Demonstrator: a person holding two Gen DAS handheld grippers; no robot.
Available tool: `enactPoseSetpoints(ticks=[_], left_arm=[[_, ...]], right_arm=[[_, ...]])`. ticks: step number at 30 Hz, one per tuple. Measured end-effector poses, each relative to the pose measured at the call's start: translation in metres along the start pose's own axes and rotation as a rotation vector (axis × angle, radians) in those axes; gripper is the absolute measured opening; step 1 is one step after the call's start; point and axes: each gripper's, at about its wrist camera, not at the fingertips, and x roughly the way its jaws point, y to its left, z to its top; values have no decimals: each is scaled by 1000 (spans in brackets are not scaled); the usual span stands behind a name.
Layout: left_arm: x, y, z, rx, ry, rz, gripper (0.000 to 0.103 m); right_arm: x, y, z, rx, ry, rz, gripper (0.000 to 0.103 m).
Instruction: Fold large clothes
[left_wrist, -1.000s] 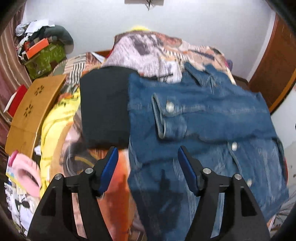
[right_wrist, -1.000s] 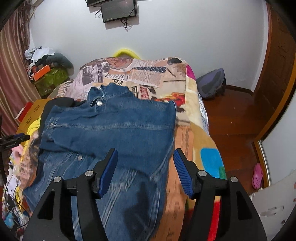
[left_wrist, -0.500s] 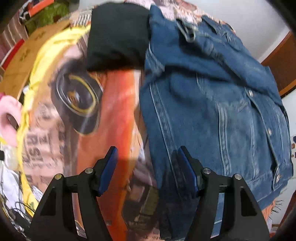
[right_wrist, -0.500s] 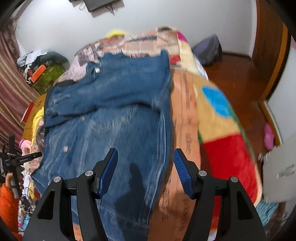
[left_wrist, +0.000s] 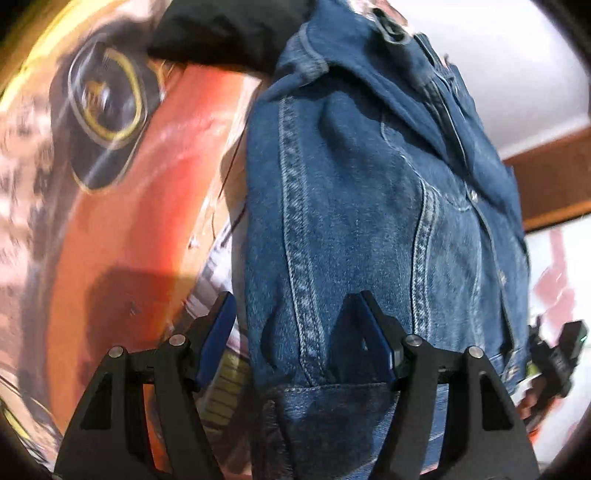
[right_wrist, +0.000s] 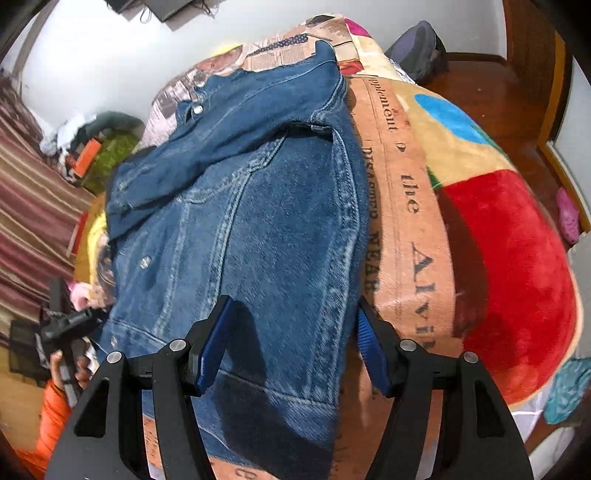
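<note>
Two claws of mine hang over the denim jacket, which lies spread across the middle of the patterned blanket. My left claw stands apart, straddling the jacket's lower left hem corner, pads not pressing. My right claw is opening, with the jacket's lower right corner between its jaws.

Printed bed blanket under denim jacket, perhaps black garment.
</note>
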Motion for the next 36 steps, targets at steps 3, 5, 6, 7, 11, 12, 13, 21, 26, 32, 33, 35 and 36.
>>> enactPoseSetpoints(ticks=[3, 5, 6, 7, 11, 12, 13, 21, 26, 32, 33, 35, 36], left_arm=[[-3, -5, -5, 20, -5, 2, 66], [-6, -14, -10, 49, -3, -24, 61], [-7, -18, -13, 62, -2, -37, 58], [-10, -24, -15, 74, 1, -52, 55], [-28, -47, -18, 153, -36, -55, 31], [-35, -53, -18, 168, -51, -67, 26], [-39, -58, -15, 174, -61, -77, 15], [-81, -92, 24, 211, -185, -147, 5], [-113, -106, 76, 222, -289, -199, 5], [-130, -122, 131, 244, -410, -152, 5], [-130, -123, 139, 242, -418, -149, 5], [-121, -124, 160, 231, -426, -136, 5], [-120, -123, 166, 227, -428, -126, 5]], right_arm=[[8, 1, 5, 17, -4, 16, 61], [10, 3, 8, 19, 1, 8, 57], [10, 5, 9, 14, 1, 9, 51], [8, 5, 9, 10, 2, 15, 47], [-1, 17, 9, -41, -10, 29, 18], [-3, 21, 10, -53, -16, 32, 13], [-4, 23, 12, -58, -15, 38, 12], [-27, 52, 49, -128, -98, 149, 8], [-36, 70, 85, -179, -170, 190, 7], [-35, 73, 140, -160, -297, 177, 7], [-33, 71, 149, -151, -315, 163, 7], [-26, 65, 163, -131, -327, 144, 7], [-19, 60, 171, -116, -330, 130, 7]])
